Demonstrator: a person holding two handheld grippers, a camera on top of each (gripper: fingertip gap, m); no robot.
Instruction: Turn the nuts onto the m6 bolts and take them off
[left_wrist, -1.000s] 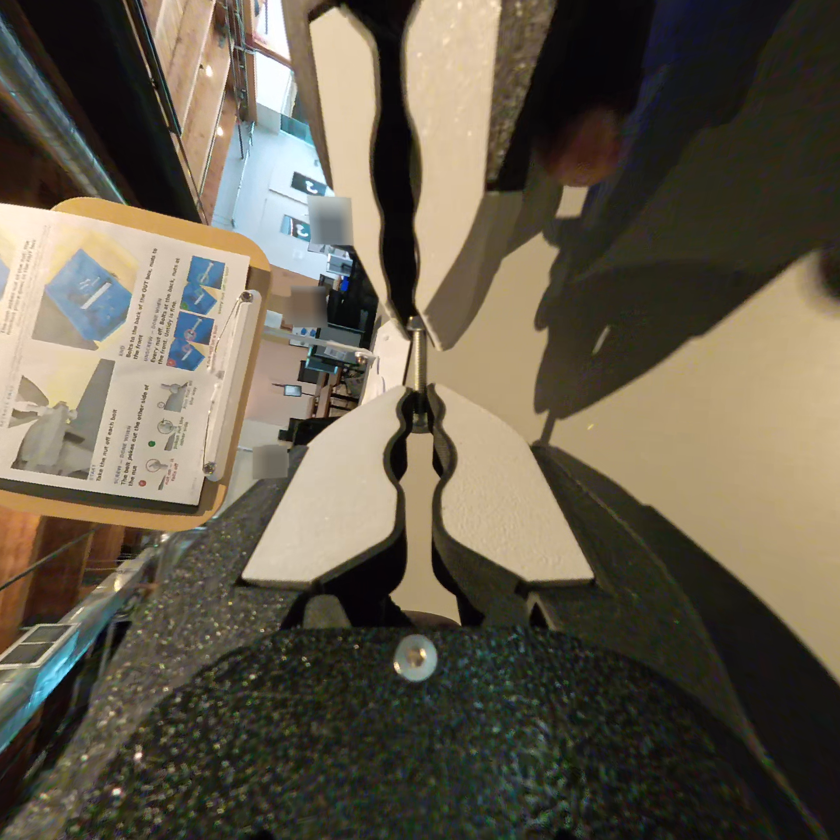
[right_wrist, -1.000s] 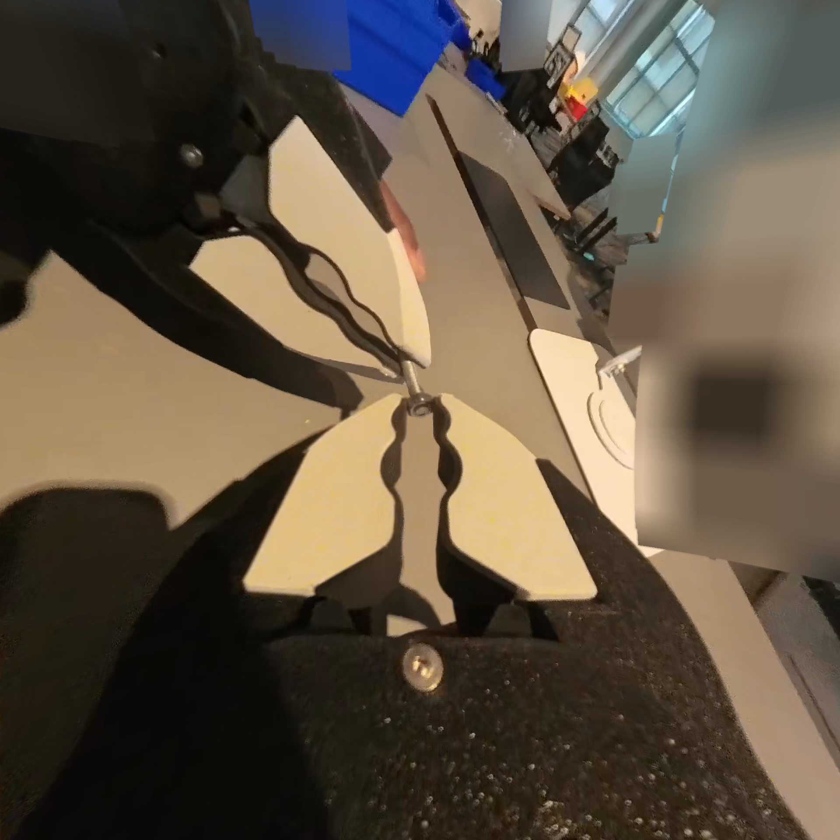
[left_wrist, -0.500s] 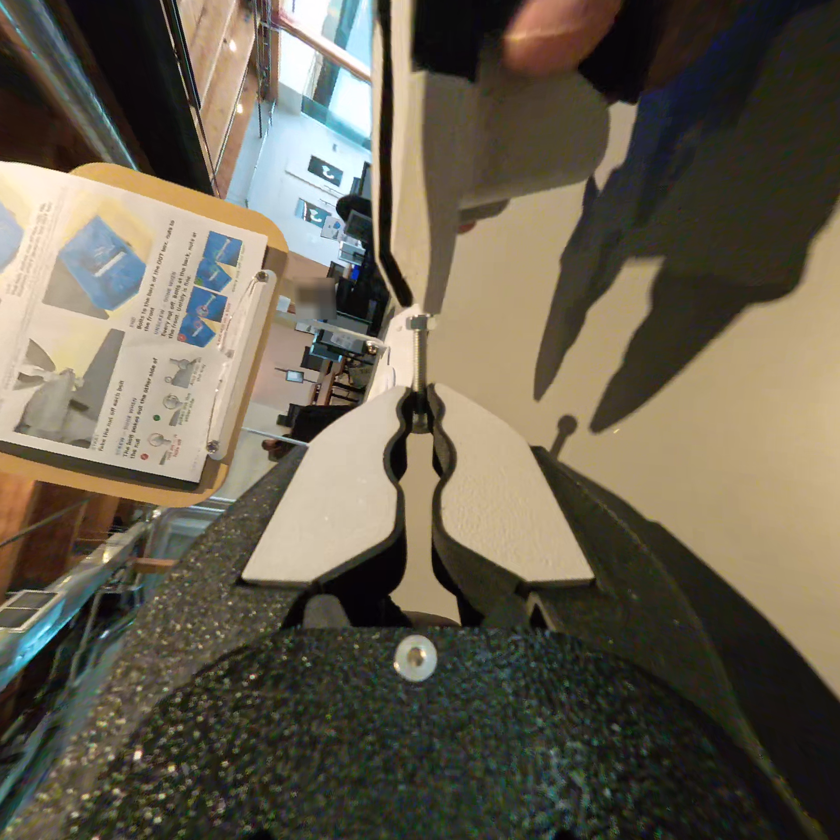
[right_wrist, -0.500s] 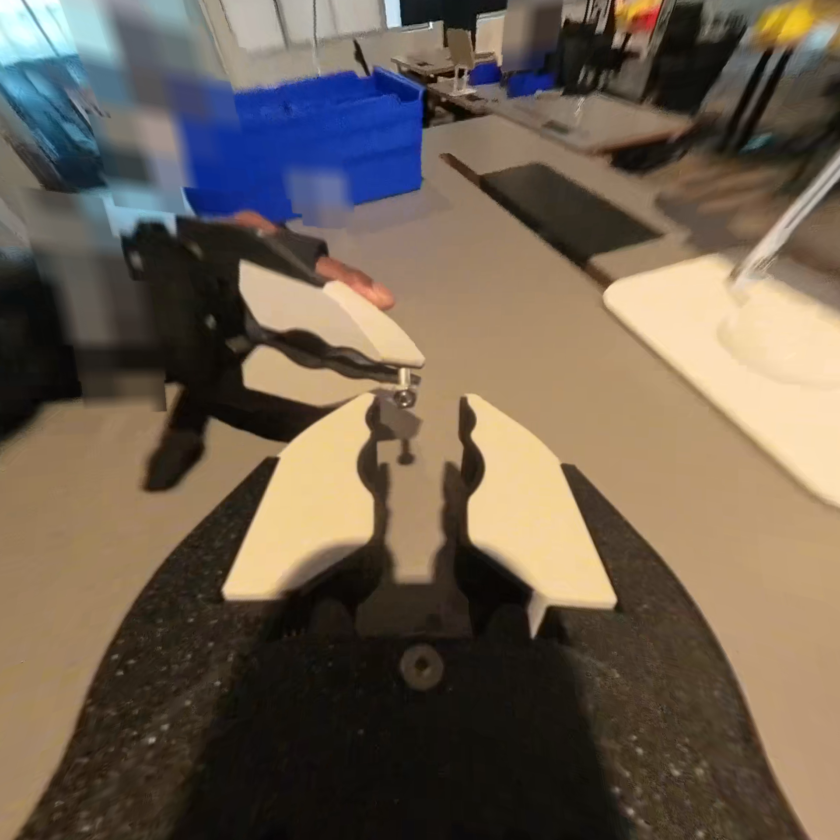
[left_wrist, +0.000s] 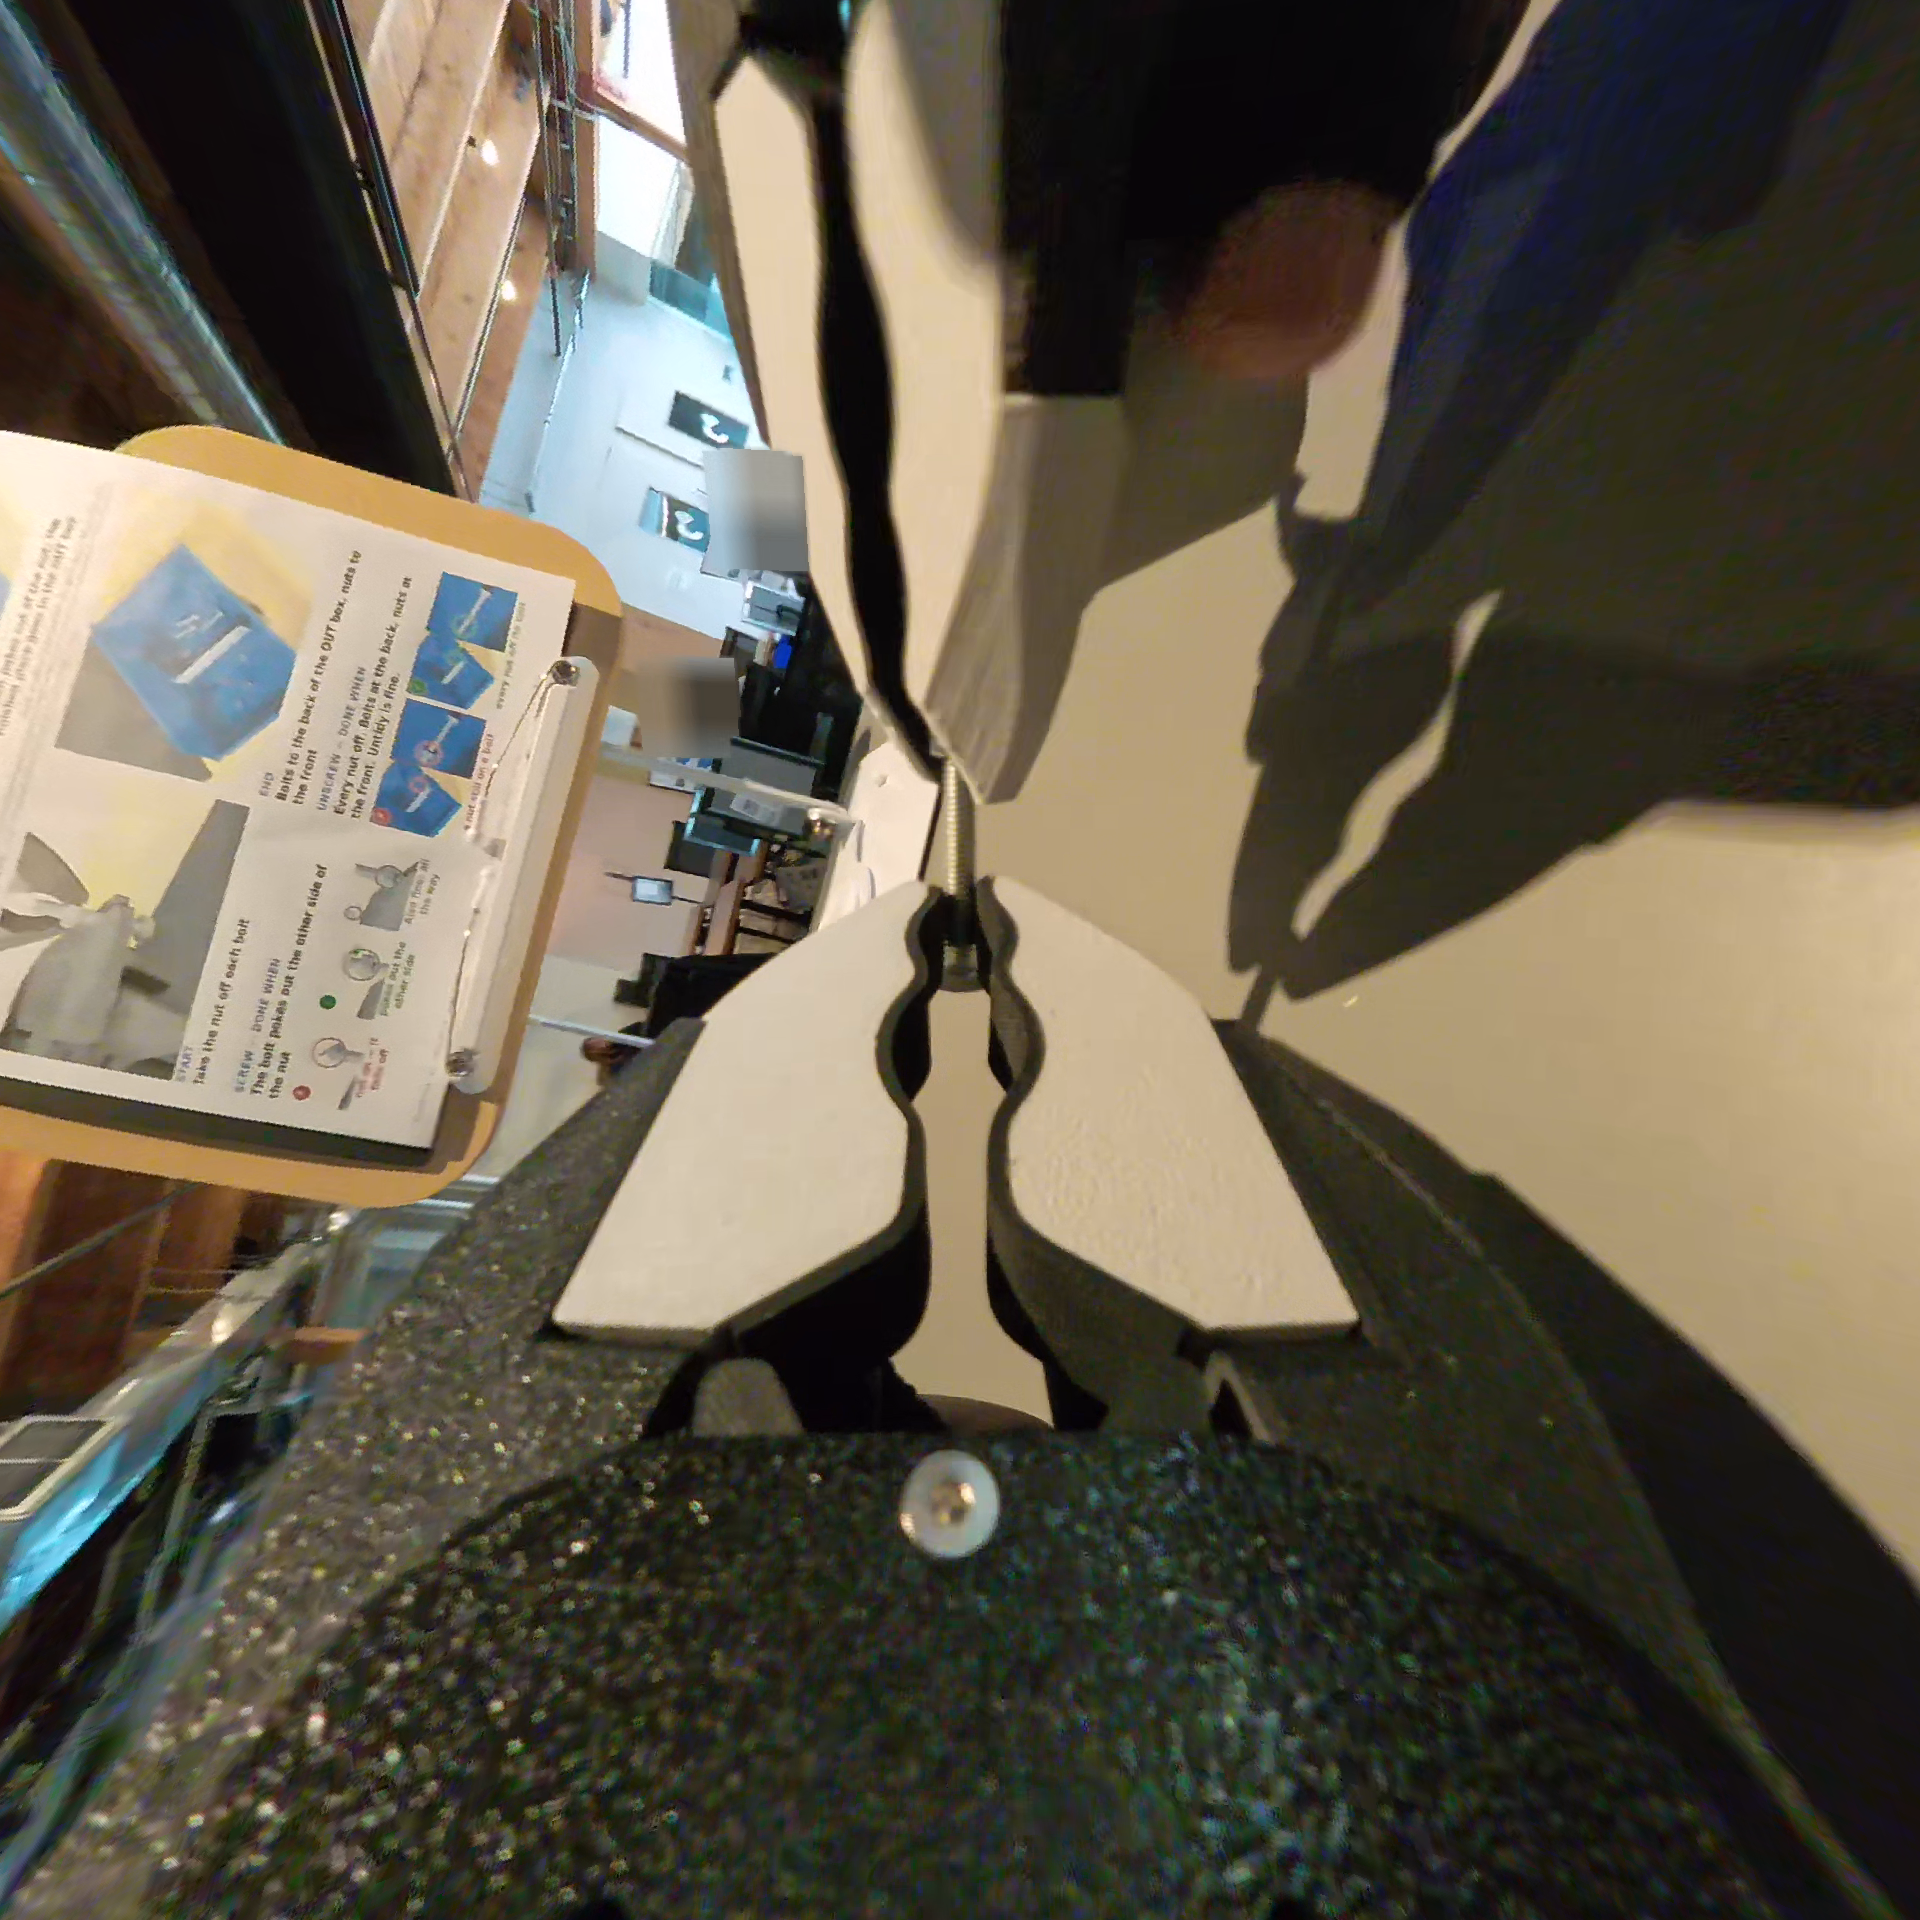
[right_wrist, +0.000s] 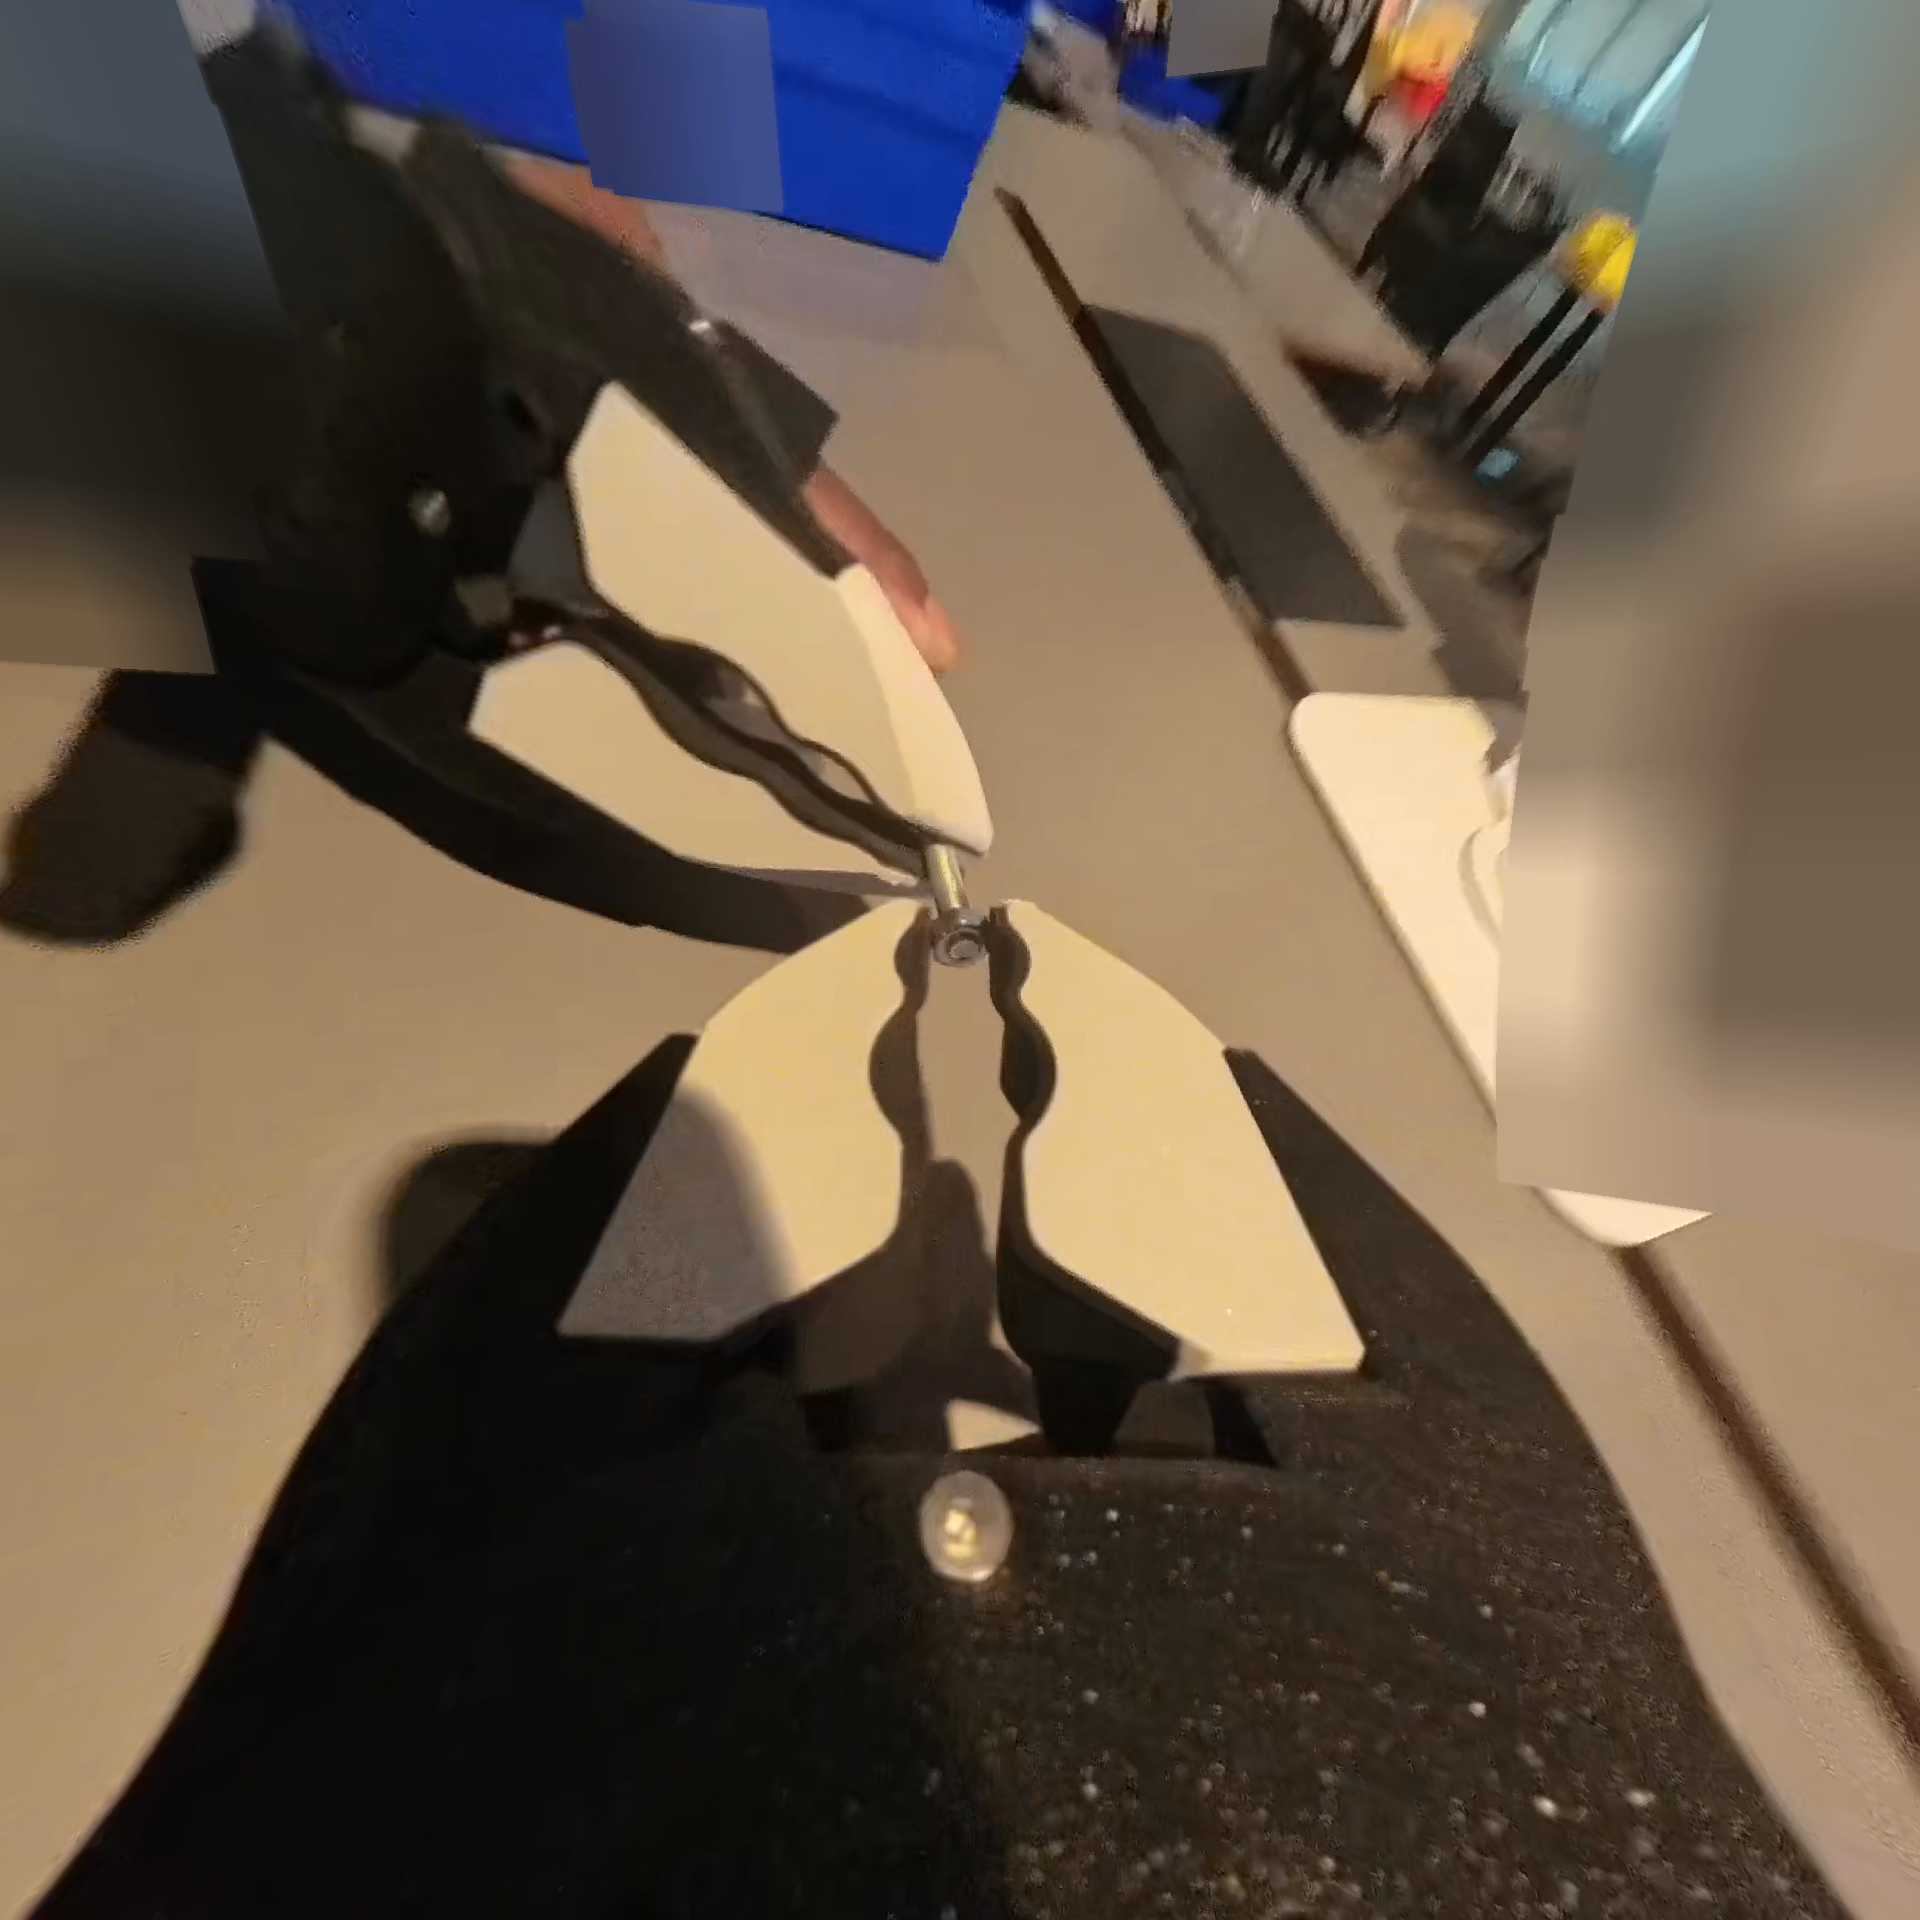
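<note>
**Right gripper back on the nut**

Half a second ago the right gripper (right_wrist: 958, 923) stood spread, just short of the bolt's end; it has since closed in and now pinches the nut (right_wrist: 958, 945) between its tips. The left gripper (left_wrist: 958, 928) has kept its hold throughout, its tips pressed on the head end of the bolt (left_wrist: 956, 831).

In the left wrist view the threaded shank runs straight up from the left gripper's tips into the tips of the right gripper, which comes down from the top of the picture. In the right wrist view the bolt spans the small gap between the two grippers, tip to tip, held in the air over the grey desk (right_wrist: 1091, 623). A hand (right_wrist: 883, 582) shows behind the left gripper's white finger plate.

To the left, in the left wrist view, a printed instruction sheet (left_wrist: 208, 810) is clipped to a wooden board. A blue bin (right_wrist: 883, 104) stands at the far end of the desk, and a white board (right_wrist: 1382, 810) lies on its right side.
</note>
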